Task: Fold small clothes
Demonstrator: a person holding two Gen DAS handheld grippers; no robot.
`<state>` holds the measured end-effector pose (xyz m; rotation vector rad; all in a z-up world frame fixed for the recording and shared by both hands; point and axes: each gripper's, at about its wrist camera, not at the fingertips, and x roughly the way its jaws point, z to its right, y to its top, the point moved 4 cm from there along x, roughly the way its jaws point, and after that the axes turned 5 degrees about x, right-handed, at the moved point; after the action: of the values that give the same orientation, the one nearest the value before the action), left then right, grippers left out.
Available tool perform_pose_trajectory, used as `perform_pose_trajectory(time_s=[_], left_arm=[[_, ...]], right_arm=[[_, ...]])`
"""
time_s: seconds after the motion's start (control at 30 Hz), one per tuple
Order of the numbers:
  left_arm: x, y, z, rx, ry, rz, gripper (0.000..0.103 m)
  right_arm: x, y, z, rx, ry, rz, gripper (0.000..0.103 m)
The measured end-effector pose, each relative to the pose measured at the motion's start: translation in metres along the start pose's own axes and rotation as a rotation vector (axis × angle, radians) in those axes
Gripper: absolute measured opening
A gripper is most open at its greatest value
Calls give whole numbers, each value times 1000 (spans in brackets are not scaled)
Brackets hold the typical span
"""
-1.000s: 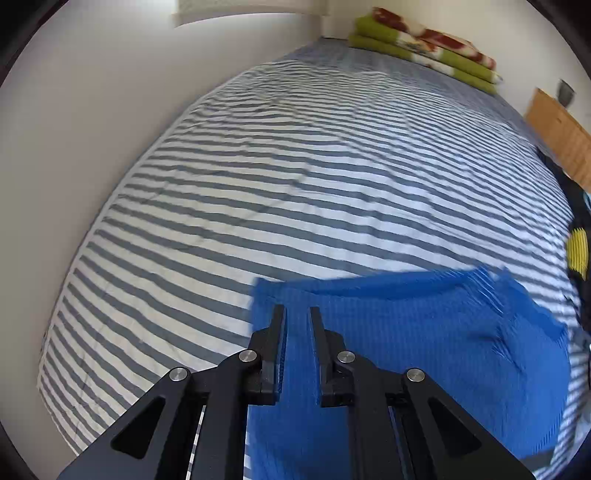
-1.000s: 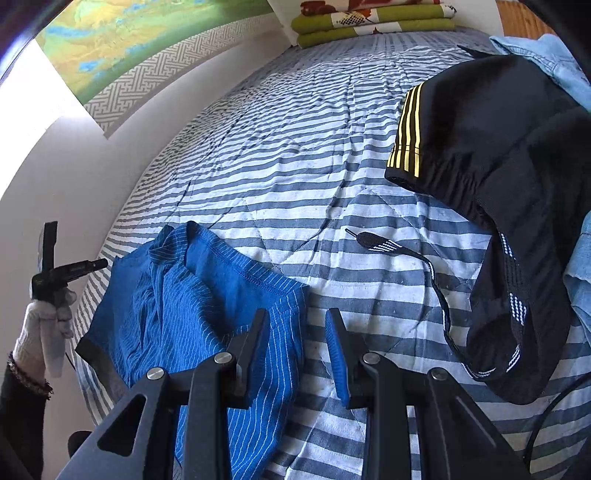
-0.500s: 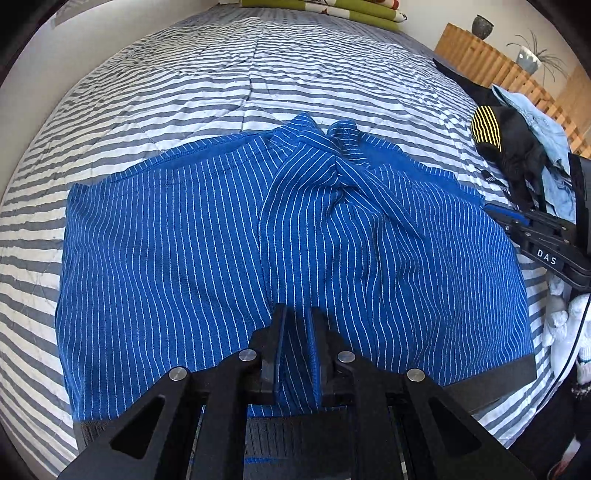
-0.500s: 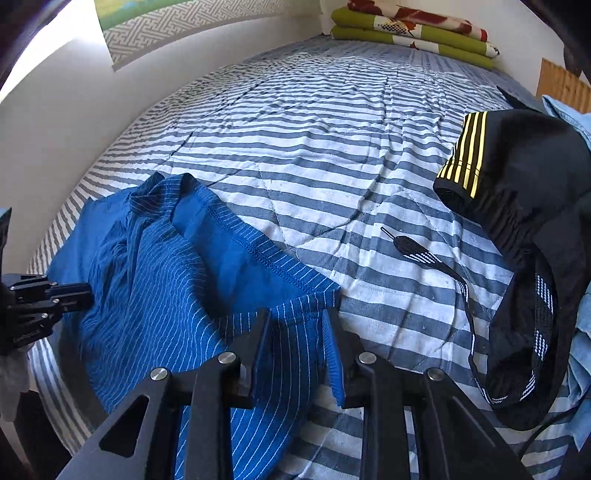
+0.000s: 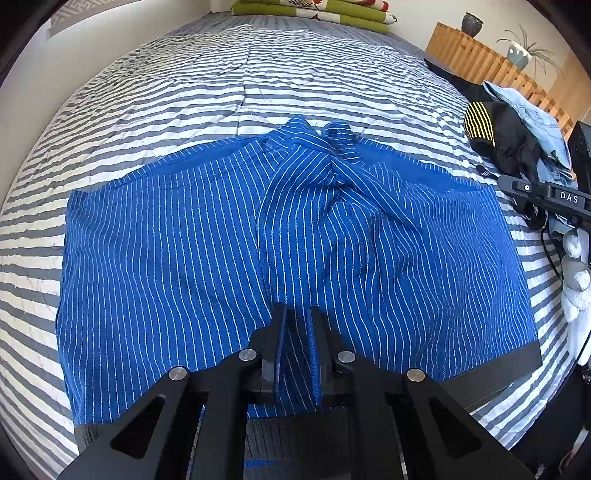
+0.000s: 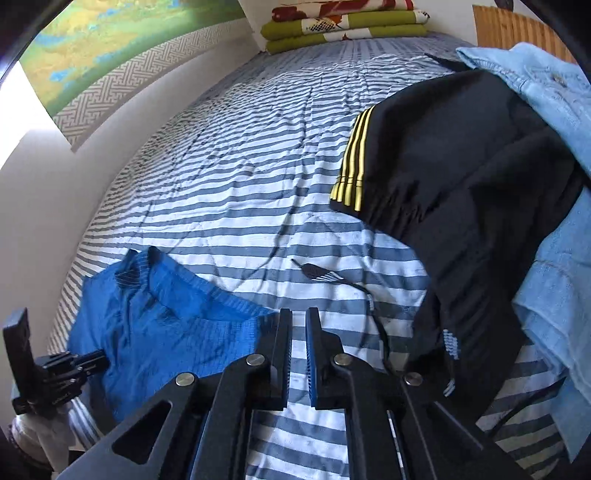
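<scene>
Blue pinstriped shorts (image 5: 184,258) lie spread flat on the striped bedspread (image 5: 221,85), bunched at the crotch, with the dark waistband nearest me. My left gripper (image 5: 297,308) is shut on a pinch of the cloth just above the waistband's middle. In the right wrist view the shorts (image 6: 159,317) lie to the left. My right gripper (image 6: 298,314) sits just off their right edge. Its jaws are closing, almost together, with only bedspread showing between them. The left gripper (image 6: 66,369) shows at that view's left edge.
Black shorts with yellow stripes (image 6: 461,184) and a pale blue denim garment (image 6: 535,85) are piled at the right, a loose drawstring (image 6: 321,275) trailing from them. Folded green bedding (image 6: 343,29) lies at the bed's head. A wall runs along the left side.
The left gripper brought the hanging shorts down and they now lie flat on the bed. The right gripper came off the shorts' edge, shifted right, and its jaws narrowed.
</scene>
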<state>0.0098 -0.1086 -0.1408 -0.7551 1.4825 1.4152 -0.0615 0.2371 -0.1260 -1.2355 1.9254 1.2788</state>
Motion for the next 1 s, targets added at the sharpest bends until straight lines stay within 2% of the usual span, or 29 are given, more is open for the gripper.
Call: perform_pose_trajectory(time_s=[0.07,0.1,0.13,0.17,0.23,0.27,0.33,0.37,0.43,0.5,0.57,0.6,0.67,0.7,0.77,0.83,0.87,0.93,1.0], left_arm=[[0,1,-1,10,2,0,11],[0,2,0,14,3,0,11],[0,2,0,17,2,-1,11],[-1,1,-1,14,0,-1,11],[-6,-1,-2,-4,5,4,11],[-11,-3,0,-14,15,19,12],[-25,-6,20,27,55,67,12],[-33,-10,38,71,49,90,12],[-41,-19,78,186,31,113,14],[-43,-23,110,248,25,127,14],[-39,-24,133,222,-30,132,18],[-34,-24,141,203,-66,124,24],[-22,-26,160,192,-105,95,27],[-16,-28,170,210,-122,76,28],[-7,-34,189,258,-103,62,31],[-10,-38,196,284,-95,64,31],[-16,-39,192,279,-81,82,31],[-33,-35,168,229,-34,126,31],[-51,-28,123,125,27,165,32]], right_arm=[[3,-2,-13,-50,-13,11,8],[6,-4,-20,-89,-21,8,11],[11,-8,-26,-128,-33,-5,18],[17,-13,-30,-164,-67,-15,19],[26,-19,-23,-220,-244,-10,19],[26,-18,-17,-227,-295,1,19],[18,-13,-4,-145,-235,-10,20],[12,-11,-1,-107,-200,-3,21],[2,-8,0,-95,-184,21,24],[-3,-9,-4,-87,-121,26,24],[-4,-10,-10,-57,-29,6,24],[-3,-11,-12,-47,5,-7,24],[4,-17,-15,-42,57,-56,24],[8,-21,-17,-47,68,-79,24],[14,-29,-15,-67,17,-102,24],[15,-33,-8,-84,-31,-100,23],[12,-33,-4,-76,-28,-94,23],[1,-32,5,-51,-10,-77,23],[-10,-32,16,-39,-10,-57,23]])
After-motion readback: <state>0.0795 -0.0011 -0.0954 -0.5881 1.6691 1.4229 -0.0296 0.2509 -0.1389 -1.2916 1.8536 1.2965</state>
